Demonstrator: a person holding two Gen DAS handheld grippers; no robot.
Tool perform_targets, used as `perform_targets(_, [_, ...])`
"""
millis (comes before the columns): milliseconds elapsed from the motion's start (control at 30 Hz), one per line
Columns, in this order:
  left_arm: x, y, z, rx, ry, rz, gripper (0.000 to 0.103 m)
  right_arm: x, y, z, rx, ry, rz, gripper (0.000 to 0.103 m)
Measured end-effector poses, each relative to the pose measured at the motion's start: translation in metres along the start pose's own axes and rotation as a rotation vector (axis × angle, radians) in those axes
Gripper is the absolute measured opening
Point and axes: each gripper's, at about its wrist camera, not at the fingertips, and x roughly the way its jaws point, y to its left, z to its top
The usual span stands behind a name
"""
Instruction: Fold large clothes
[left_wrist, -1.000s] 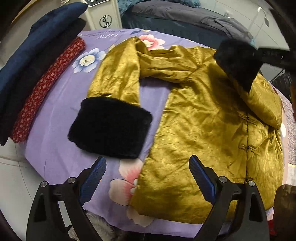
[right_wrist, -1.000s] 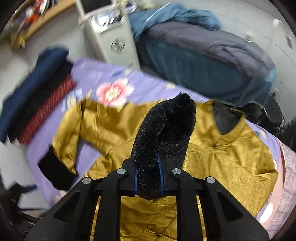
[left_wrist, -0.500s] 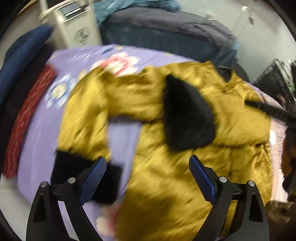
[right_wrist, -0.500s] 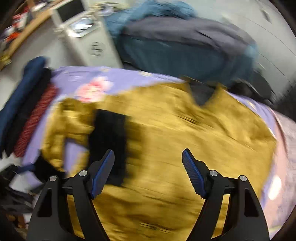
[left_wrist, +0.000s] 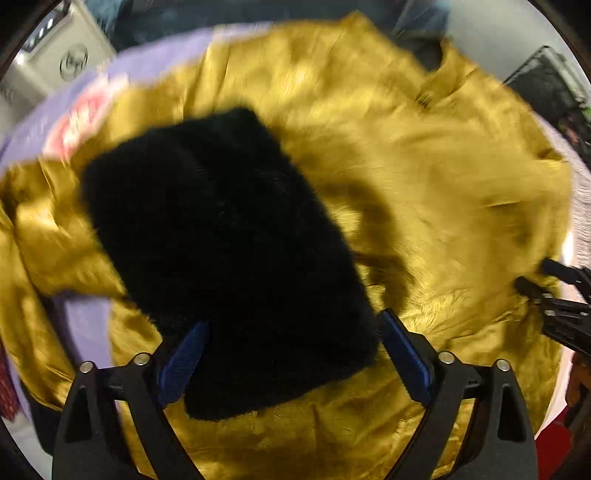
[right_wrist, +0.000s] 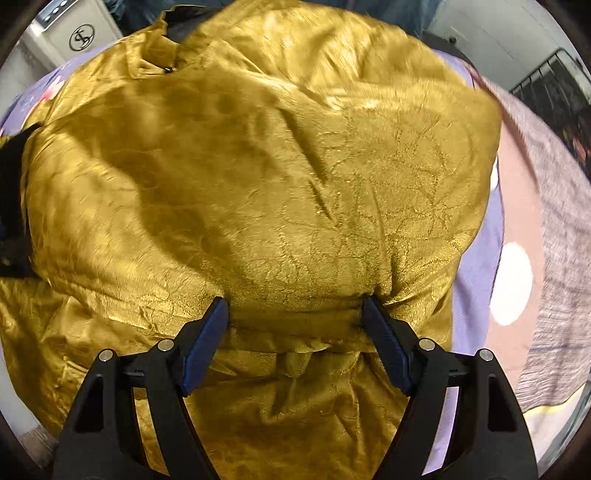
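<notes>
I am looking straight down through both wrist cameras at the gold jacket (right_wrist: 258, 177), which lies spread across the purple floral bedspread (left_wrist: 85, 325). A second ago my right gripper (right_wrist: 295, 310) was clamped on the black fur cuff (left_wrist: 229, 258) and holding it up over the jacket; since then its jaws have been opening, the cuff has dropped out of them, and it now lies on the gold front with that sleeve folded across the body. The right fingers now stand fairly wide, both tips pressed into a puffed ridge of gold fabric that sits between them, though the pads do not squeeze it. In the right wrist view only a sliver of black fur shows at the far left edge. My left gripper (left_wrist: 291, 328) has come in much closer: a second ago it looked from well back over the whole jacket, with the other cuff lying out on the bedspread, and now the folded-over cuff fills the middle of its view. Its jaws have just opened a little further and stand at their widest, one blue pad (left_wrist: 404, 354) on each side of the cuff's near end, not closed on it. The left view is blurred. The white appliance (right_wrist: 79, 35) sits beyond the bed.
</notes>
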Motion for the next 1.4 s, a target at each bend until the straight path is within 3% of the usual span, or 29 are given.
perform_targets(100, [0.011,0.002,-0.003,0.02,-0.016,0.009,0.098,0.009,0.01,0.005,-0.039,0.016,-0.047,0.079])
perform_targets(167, [0.013,-0.001,-0.002,0.033,-0.015,0.027,0.098,0.014,0.016,0.009,-0.042,0.037,-0.063,0.088])
perform_targets(200, [0.014,-0.002,-0.001,0.035,-0.011,0.038,0.098,0.019,0.019,0.012,-0.04,0.056,-0.069,0.097])
perform_targets(400, [0.017,-0.009,-0.001,0.039,-0.052,0.076,0.098,0.03,0.027,0.027,-0.015,0.088,-0.113,0.098])
perform_targets(600, [0.011,-0.014,-0.013,0.043,-0.102,0.104,0.098,0.026,0.029,0.022,-0.014,0.021,-0.121,0.098])
perform_targets(700, [-0.011,-0.011,-0.021,0.025,-0.136,0.075,0.097,0.018,0.03,0.022,-0.02,0.045,-0.146,0.098])
perform_targets(767, [-0.034,0.0,-0.036,0.007,-0.208,0.055,0.097,-0.004,0.039,0.02,0.003,-0.031,-0.155,0.098])
perform_targets(867, [-0.072,0.037,-0.07,-0.086,-0.298,0.032,0.097,-0.043,0.046,0.01,0.029,-0.163,-0.058,0.098])
perform_targets(933, [-0.09,0.063,-0.097,-0.162,-0.326,0.024,0.097,-0.062,0.056,-0.003,0.017,-0.197,-0.004,0.098])
perform_targets(1033, [-0.112,0.113,-0.15,-0.278,-0.359,0.124,0.096,-0.08,0.065,-0.02,-0.011,-0.225,0.035,0.098])
perform_targets(1133, [-0.115,0.157,-0.183,-0.364,-0.322,0.156,0.095,-0.086,0.07,-0.05,-0.025,-0.225,0.054,0.098])
perform_targets(1233, [-0.1,0.192,-0.216,-0.498,-0.25,0.082,0.084,-0.092,0.081,-0.072,-0.024,-0.208,0.075,0.098])
perform_targets(1300, [-0.094,0.195,-0.216,-0.541,-0.228,0.036,0.072,-0.088,0.086,-0.078,-0.033,-0.195,0.07,0.098])
perform_targets(1400, [-0.094,0.194,-0.206,-0.544,-0.256,-0.016,0.07,-0.091,0.089,-0.081,-0.042,-0.192,0.059,0.098])
